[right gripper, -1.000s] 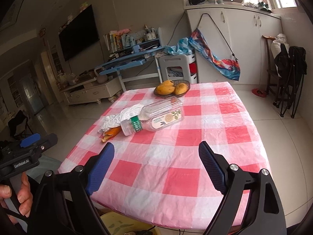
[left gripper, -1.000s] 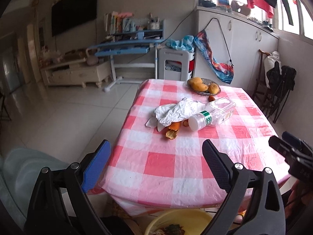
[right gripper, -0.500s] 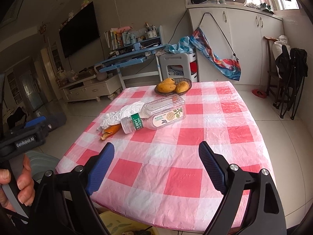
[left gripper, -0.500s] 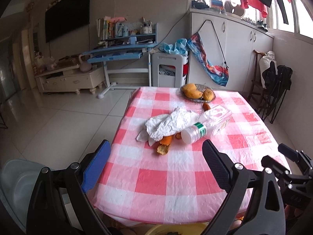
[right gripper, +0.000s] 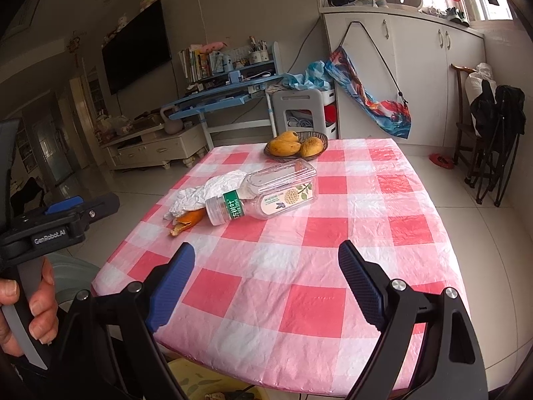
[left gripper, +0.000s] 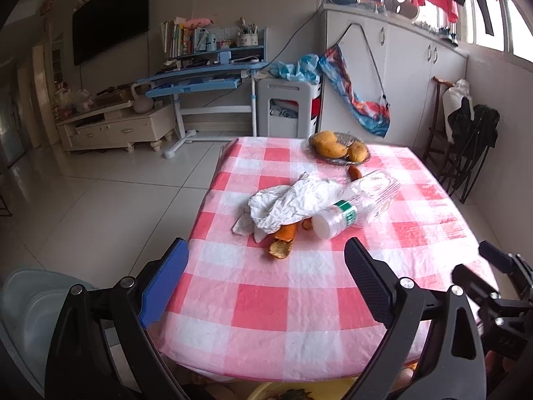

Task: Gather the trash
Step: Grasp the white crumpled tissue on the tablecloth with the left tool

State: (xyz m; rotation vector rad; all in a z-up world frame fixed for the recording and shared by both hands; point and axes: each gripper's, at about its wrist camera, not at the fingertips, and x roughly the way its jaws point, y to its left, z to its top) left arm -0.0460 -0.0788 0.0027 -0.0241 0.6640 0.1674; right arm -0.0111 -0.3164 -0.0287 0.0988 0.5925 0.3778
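Observation:
On the pink checked table [left gripper: 266, 300] lie a crumpled white paper [left gripper: 293, 201], an orange peel [left gripper: 283, 241] and an empty clear plastic bottle [left gripper: 353, 206] on its side. They also show in the right wrist view: paper [right gripper: 213, 190], peel [right gripper: 188, 221], bottle [right gripper: 266, 193]. My left gripper [left gripper: 266, 278] is open and empty above the table's near edge. My right gripper [right gripper: 266, 283] is open and empty, also near the front edge. A yellow bin [right gripper: 196, 381] sits below the table edge.
A bowl of mangoes [left gripper: 338, 148] stands at the far end of the table, with a small orange piece [left gripper: 354, 171] beside it. A grey chair [left gripper: 30, 303] is at the left. Folded chairs [right gripper: 496, 143] stand at the right wall.
Both grippers have risen and tilted a little, so the table and trash sit lower and closer in view. Both stay open. Nothing on the table has moved.

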